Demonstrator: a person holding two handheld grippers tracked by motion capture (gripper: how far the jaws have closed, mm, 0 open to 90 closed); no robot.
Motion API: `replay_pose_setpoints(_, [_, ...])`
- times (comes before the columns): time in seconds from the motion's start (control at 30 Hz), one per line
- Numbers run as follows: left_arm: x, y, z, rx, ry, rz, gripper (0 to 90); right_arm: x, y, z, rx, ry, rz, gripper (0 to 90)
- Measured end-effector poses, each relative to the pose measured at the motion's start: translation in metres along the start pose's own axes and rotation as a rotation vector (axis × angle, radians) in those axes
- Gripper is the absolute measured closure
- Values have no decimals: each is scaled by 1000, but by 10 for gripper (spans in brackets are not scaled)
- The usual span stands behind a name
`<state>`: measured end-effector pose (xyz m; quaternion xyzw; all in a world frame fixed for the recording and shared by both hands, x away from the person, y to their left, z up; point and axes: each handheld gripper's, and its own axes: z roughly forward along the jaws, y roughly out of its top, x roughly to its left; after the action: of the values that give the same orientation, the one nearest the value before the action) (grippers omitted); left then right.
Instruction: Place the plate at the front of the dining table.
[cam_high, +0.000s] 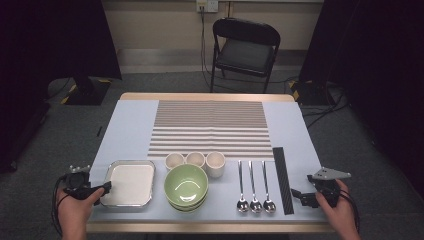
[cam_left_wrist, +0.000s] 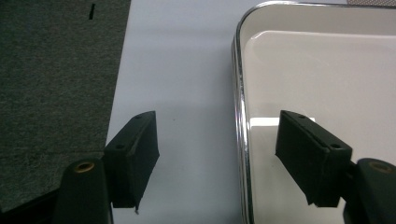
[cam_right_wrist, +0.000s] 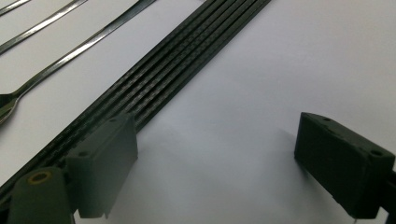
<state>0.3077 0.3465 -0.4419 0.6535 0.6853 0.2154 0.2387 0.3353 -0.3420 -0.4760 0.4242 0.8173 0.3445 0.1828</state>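
My left gripper (cam_high: 105, 188) is at the table's front left, by the near left edge of a shiny metal tray (cam_high: 131, 183). In the left gripper view the left gripper (cam_left_wrist: 224, 156) is open and its jaws straddle the tray's rim (cam_left_wrist: 240, 135), one over the table, one over the tray, neither pad touching it. My right gripper (cam_high: 296, 194) is at the front right, just right of a long black strip (cam_high: 283, 181). In the right gripper view the right gripper (cam_right_wrist: 224, 163) is open over bare table, with the black strip (cam_right_wrist: 177, 70) beside its left jaw.
Stacked green bowls (cam_high: 186, 187) sit right of the tray, with three small white cups (cam_high: 195, 159) behind them. Three spoons (cam_high: 254, 186) lie between the bowls and the strip. A striped mat (cam_high: 210, 127) covers the table's far half. A black chair (cam_high: 245, 50) stands beyond the table.
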Motion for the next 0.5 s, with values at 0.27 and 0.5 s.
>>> replay_pose_setpoints(0.27, [0,2,-4,1,38,-9,413,0,0,0,1,0,2,123])
replay_pose_setpoints(0.5, [-2,2,-3,13,48,-12,436,0,0,0,0,0,0,123])
